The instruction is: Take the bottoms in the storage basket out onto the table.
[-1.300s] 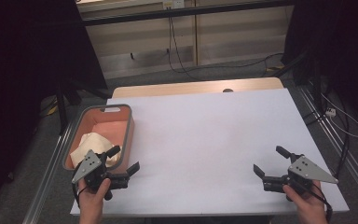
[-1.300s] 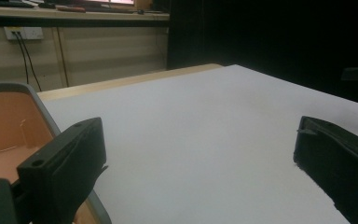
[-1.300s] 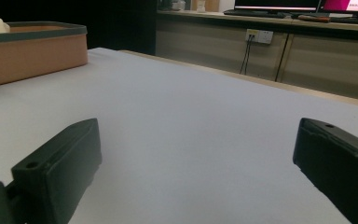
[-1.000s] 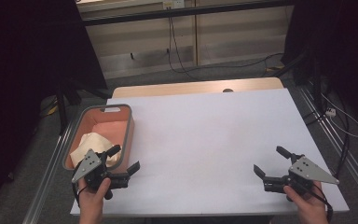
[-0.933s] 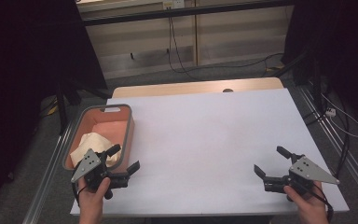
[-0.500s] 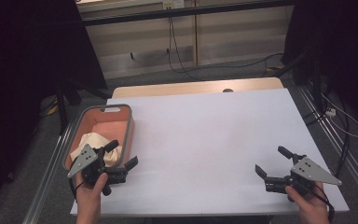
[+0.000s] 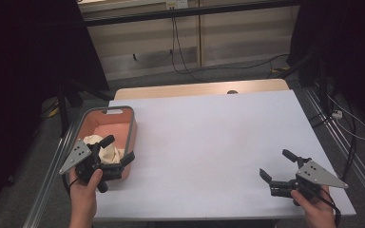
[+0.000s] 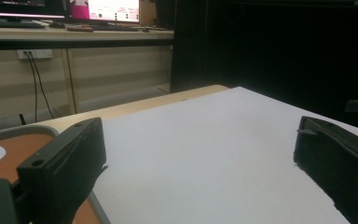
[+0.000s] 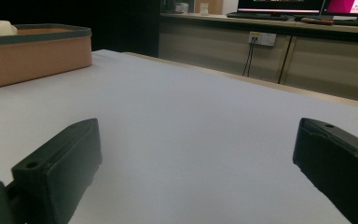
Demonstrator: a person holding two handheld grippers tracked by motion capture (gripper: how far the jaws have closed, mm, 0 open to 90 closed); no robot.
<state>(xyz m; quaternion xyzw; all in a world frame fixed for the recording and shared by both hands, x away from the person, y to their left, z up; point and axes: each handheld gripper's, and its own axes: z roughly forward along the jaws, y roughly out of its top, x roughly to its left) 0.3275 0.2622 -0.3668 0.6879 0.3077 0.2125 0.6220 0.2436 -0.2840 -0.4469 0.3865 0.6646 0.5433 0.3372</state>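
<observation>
One orange bin [image 7: 126, 124] is counted, one cream cloth [image 7: 105, 148] inside it, one white table [image 7: 209, 142] — and two grippers.

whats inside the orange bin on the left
A crumpled cream cloth lies in the orange bin, towards its near end. The left gripper hangs open over it, hiding part of the cloth and the bin floor beneath.

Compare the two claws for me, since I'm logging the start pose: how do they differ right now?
The left claw hangs over the near end of the orange bin, above the cream cloth; the right claw sits over bare white table, near its front right corner. Both are open and hold nothing.
</observation>
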